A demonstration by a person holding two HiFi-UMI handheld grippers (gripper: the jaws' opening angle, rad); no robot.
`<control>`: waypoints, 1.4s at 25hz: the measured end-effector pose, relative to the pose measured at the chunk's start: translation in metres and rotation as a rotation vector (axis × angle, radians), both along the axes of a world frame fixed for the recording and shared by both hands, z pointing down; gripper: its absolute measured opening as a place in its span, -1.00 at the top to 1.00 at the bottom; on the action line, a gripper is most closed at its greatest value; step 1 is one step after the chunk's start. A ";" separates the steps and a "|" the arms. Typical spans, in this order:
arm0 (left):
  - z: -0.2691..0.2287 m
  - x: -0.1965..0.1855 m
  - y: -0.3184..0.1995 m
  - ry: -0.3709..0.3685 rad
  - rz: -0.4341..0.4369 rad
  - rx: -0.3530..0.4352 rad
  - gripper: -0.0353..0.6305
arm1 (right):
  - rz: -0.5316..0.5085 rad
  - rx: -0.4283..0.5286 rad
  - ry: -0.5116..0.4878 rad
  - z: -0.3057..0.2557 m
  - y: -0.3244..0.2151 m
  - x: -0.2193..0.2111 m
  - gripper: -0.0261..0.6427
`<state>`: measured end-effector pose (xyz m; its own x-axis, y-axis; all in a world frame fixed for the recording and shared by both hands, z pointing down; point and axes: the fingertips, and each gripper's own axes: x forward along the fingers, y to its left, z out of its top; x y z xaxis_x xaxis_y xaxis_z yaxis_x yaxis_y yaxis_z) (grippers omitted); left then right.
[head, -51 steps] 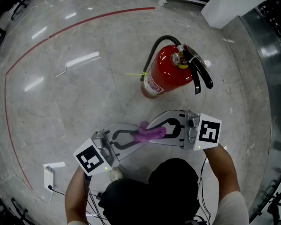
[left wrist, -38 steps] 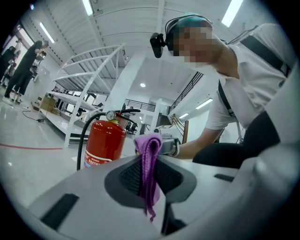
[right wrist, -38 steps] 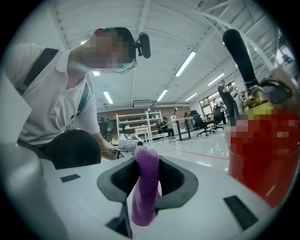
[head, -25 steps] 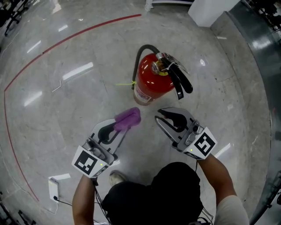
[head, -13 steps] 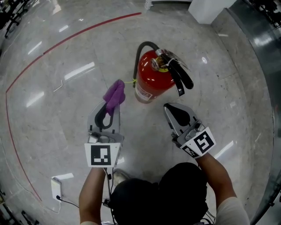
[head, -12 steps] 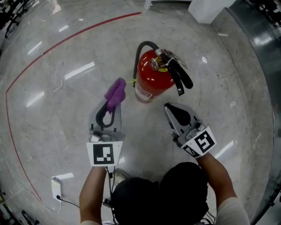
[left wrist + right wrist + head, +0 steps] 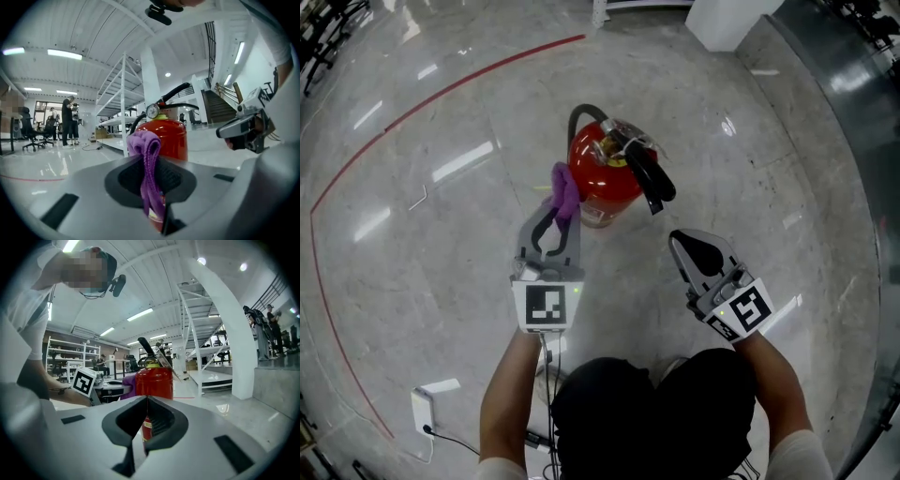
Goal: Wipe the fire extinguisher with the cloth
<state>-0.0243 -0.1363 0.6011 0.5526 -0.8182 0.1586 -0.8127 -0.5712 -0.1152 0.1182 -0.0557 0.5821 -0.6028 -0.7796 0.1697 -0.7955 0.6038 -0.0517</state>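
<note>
- Left gripper point(image 7: 562, 208): jaws nearly together, pinched on a purple cloth point(image 7: 565, 190). In the left gripper view the cloth point(image 7: 149, 159) hangs as a folded strip between the pads, with a loose bunch above the tips.
- Right gripper point(image 7: 686, 242): jaws closed on each other, nothing between them; the right gripper view shows the tips point(image 7: 146, 400) meeting on empty air.
- Red fire extinguisher point(image 7: 605, 178): upright on the polished stone floor point(image 7: 441, 234), at 12 o'clock from the left gripper and about 11 o'clock from the right. The cloth sits at the cylinder's 9 o'clock flank. I cannot tell whether it is touching or just beside.
- Handling, my judgement: the cloth is light, soft and limp, so it needs a firm pinch and a broad fold laid against the shell. The extinguisher looks heavy and rigid, with glossy paint that jaws would slip on.
- Best hold for steadying: the black carry handle point(image 7: 649, 178) at the top, gripped below the squeeze lever, clear of the pressure gauge point(image 7: 152, 111) and hose point(image 7: 579, 120).
- Pushing high on the body could rock it, so I would wipe with light, low strokes.
</note>
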 end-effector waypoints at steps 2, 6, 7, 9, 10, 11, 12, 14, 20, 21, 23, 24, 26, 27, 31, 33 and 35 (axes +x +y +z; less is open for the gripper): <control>0.003 0.008 0.000 0.034 0.029 -0.015 0.74 | 0.014 -0.001 0.005 -0.001 0.002 0.010 0.87; 0.016 0.006 -0.006 0.012 0.092 -0.032 0.74 | 0.032 -0.003 0.014 0.002 0.004 0.020 0.87; 0.022 0.006 -0.007 -0.004 0.107 -0.028 0.74 | 0.036 -0.007 0.015 0.004 0.004 0.021 0.87; 0.032 0.007 -0.008 -0.026 0.130 -0.005 0.74 | 0.039 -0.014 0.015 0.008 0.005 0.021 0.87; 0.037 0.007 -0.008 -0.027 0.134 -0.001 0.74 | 0.037 -0.017 0.016 0.009 0.005 0.020 0.87; 0.043 0.007 -0.009 -0.025 0.135 -0.004 0.74 | 0.034 -0.019 0.015 0.010 0.005 0.019 0.87; 0.050 0.007 -0.009 -0.022 0.133 -0.010 0.74 | 0.031 -0.021 0.012 0.011 0.006 0.017 0.87; 0.065 0.006 -0.008 -0.021 0.132 -0.026 0.74 | 0.024 -0.025 0.003 0.011 0.007 0.014 0.87; 0.103 0.006 -0.008 0.008 0.131 -0.072 0.75 | 0.012 -0.022 0.005 0.010 0.009 0.007 0.87; 0.109 0.006 -0.008 0.015 0.132 -0.084 0.75 | 0.010 -0.023 0.007 0.009 0.010 0.006 0.87; 0.121 0.006 -0.007 0.020 0.133 -0.111 0.75 | 0.007 -0.023 0.010 0.007 0.011 0.004 0.87; 0.129 0.006 -0.007 0.020 0.134 -0.124 0.75 | 0.006 -0.022 0.011 0.006 0.012 0.004 0.87; 0.145 0.006 -0.006 0.018 0.134 -0.151 0.75 | 0.004 -0.022 0.018 0.005 0.014 0.004 0.87; 0.154 0.007 -0.005 0.018 0.133 -0.168 0.75 | 0.004 -0.024 0.023 0.005 0.015 0.005 0.87; 0.190 0.008 0.001 0.006 0.137 -0.235 0.75 | 0.006 -0.031 0.038 0.007 0.020 0.009 0.87; 0.204 0.009 0.003 0.011 0.133 -0.262 0.75 | 0.011 -0.034 0.046 0.008 0.022 0.013 0.87; 0.215 0.010 0.005 0.019 0.128 -0.286 0.75 | 0.017 -0.037 0.051 0.008 0.023 0.016 0.87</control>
